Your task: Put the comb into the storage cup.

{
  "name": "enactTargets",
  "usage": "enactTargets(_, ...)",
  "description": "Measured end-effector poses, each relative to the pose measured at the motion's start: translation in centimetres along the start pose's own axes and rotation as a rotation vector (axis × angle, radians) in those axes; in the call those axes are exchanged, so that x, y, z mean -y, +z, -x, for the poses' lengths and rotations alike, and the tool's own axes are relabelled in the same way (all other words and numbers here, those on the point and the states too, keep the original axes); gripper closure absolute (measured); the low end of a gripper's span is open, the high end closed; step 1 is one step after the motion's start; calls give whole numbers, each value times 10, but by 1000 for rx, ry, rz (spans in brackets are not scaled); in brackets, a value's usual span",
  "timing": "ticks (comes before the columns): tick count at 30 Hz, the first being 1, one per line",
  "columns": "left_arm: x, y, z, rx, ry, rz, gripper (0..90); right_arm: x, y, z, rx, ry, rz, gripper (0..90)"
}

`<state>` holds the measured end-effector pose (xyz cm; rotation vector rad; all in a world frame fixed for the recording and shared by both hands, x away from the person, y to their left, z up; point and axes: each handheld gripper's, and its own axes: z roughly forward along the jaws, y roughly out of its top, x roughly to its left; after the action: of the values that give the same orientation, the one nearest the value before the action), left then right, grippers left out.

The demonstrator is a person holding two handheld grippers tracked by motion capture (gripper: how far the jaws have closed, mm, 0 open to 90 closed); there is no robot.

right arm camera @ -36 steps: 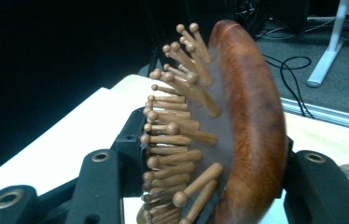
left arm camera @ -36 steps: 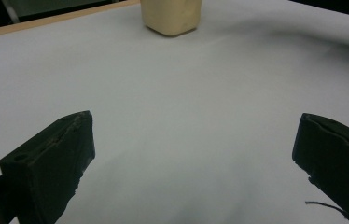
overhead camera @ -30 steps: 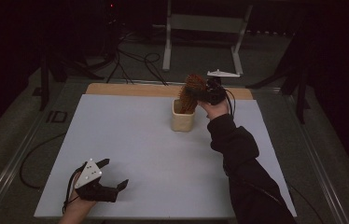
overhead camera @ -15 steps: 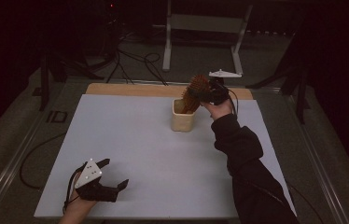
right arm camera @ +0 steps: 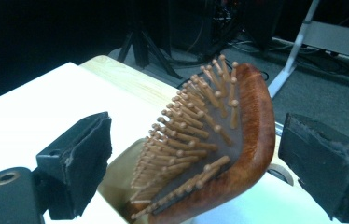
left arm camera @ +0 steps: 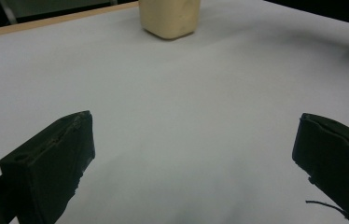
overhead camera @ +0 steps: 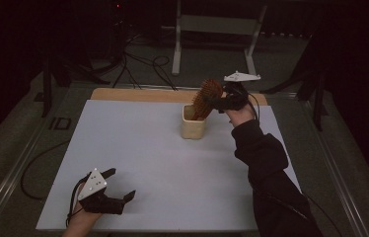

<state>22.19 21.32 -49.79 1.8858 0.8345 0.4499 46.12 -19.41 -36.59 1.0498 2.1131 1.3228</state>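
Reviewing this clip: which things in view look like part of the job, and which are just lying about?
Likely part of the job:
- hairbrush, standing in the cup between the right hand-held gripper's open jaws
- cream cup

Just there:
- left hand-held gripper, open, idle at the table's near edge
- cables and metal stand on the floor behind the table

Left gripper [overhead camera: 118, 186]: black body, grey three-cornered plate with small dark dots, black trailing cable. Right gripper [overhead camera: 211, 101]: black, white-grey plate, black cable. Blocky matte-black jaws with rough-edged pads [right arm camera: 86, 151]. Dark long sleeve [overhead camera: 266, 163].
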Motion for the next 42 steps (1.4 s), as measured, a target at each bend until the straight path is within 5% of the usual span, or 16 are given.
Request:
enactTargets(18,-1,-3,2,-2,4,15,0,22,-51,-6,3,-41,21,95)
enactTargets(42,-2,-3,3,-8,20,12,0,115,-84,-39,-95,-32,2,95)
